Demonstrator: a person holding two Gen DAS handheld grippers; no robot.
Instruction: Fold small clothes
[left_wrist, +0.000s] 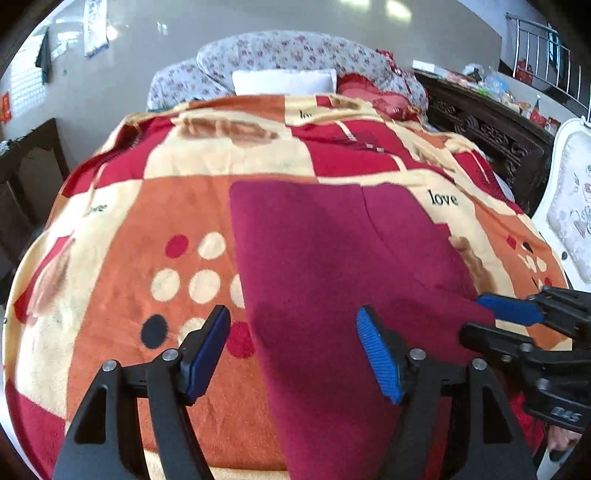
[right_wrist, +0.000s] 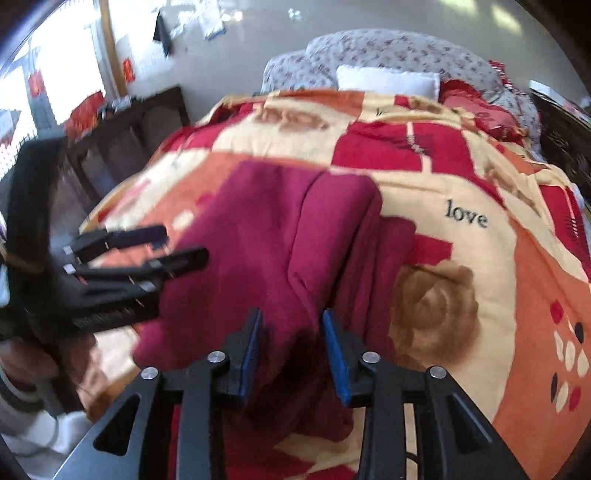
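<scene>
A dark red fleece garment (left_wrist: 332, 258) is spread beneath the wide-spread left claw (left_wrist: 293, 350); its near edge is cut off. Whether the part-spread right claw (right_wrist: 291, 354) pinches the fold between its pads cannot be told.

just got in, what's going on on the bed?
A person with a gripper in each hand is folding a dark red garment laid on a patterned blanket on a bed. The left gripper is open over the garment's near left edge, gripping nothing. The right gripper sits at the garment's near right side with a raised fold of cloth between its fingers; whether they pinch it is unclear.
</scene>
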